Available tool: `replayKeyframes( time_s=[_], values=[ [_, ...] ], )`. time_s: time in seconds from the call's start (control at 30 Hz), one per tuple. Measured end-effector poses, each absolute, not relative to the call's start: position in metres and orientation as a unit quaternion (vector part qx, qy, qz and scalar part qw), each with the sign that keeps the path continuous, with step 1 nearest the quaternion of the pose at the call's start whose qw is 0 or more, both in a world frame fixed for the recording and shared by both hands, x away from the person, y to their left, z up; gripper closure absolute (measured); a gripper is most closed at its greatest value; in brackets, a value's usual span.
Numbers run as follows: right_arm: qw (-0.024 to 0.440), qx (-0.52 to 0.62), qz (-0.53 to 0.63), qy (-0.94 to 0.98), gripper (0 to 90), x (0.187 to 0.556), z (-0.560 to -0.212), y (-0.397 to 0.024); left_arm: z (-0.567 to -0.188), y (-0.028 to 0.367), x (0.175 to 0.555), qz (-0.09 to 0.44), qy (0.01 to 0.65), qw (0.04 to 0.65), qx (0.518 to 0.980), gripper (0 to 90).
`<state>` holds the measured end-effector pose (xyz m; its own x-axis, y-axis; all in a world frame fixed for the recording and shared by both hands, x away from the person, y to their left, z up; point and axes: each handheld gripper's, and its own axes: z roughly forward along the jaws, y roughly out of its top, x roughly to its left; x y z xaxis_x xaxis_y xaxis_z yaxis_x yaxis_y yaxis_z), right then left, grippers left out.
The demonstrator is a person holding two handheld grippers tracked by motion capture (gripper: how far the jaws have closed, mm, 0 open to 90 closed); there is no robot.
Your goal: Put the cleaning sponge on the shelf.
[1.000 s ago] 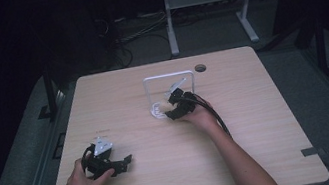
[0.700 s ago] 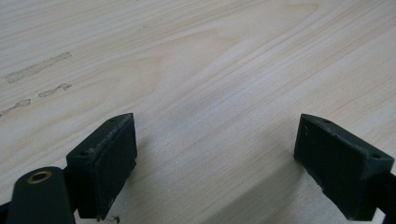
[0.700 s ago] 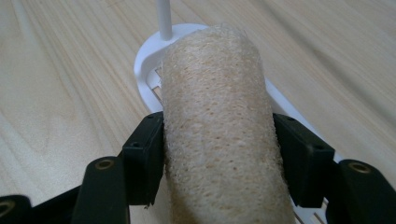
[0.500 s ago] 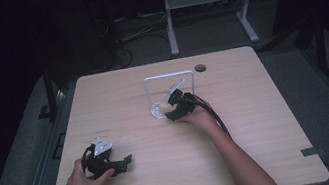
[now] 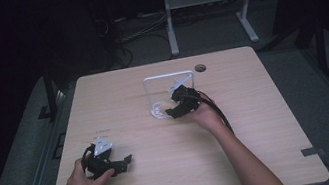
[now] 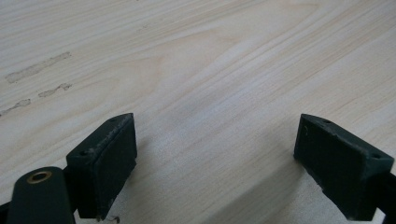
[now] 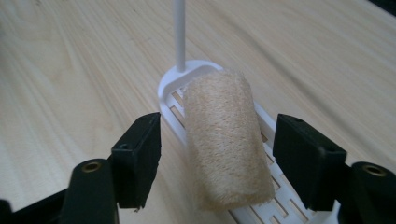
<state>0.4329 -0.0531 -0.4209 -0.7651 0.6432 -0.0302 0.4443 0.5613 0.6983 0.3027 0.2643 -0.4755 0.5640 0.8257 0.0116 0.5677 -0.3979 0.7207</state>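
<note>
On white rack (image 7: 173, 88) base: loofah roll (image 7: 224, 140) between right gripper (image 7: 217, 158) jaws, just opening, gaps both sides.

The pale wood-grain worktop (image 7: 70, 70) looks smooth and matt. The beige cylindrical loofah sponge (image 7: 224, 135) is coarse and fibrous. The white slotted plastic rack (image 7: 175, 93) has a smooth, faintly glossy finish. The black tongs' pads (image 6: 105, 158) look matt, rubbery.

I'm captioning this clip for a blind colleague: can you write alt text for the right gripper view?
A beige, rough-textured loofah sponge cylinder lies on the slotted base of a white plastic rack, between the open black jaws of the right gripper, which do not touch it. The rack's thin white post rises behind, on a light wood-grain table.
</note>
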Motion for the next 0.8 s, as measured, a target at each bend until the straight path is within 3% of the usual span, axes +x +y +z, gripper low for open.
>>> replayKeyframes(
  time_s=[0.1, 0.33, 0.43, 0.8],
  values=[
    [0.145, 0.304, 0.358, 0.871, 43.1, 0.425, -0.414, -0.056, -0.476, 0.264, 0.303, 0.187, 0.428, 0.344, 0.815, 12.6],
    [0.126, 0.288, 0.374, 0.873, 77.4, 0.405, -0.414, -0.064, -0.476, 0.264, 0.303, 0.187, 0.428, 0.345, 0.814, 12.6],
    [0.115, 0.282, 0.376, 0.875, 87.4, 0.401, -0.419, -0.066, -0.476, 0.264, 0.303, 0.188, 0.428, 0.345, 0.814, 12.6],
    [0.090, 0.283, 0.372, 0.879, 89.8, 0.396, -0.435, -0.066, -0.476, 0.264, 0.303, 0.188, 0.427, 0.344, 0.815, 12.6]
  ],
)
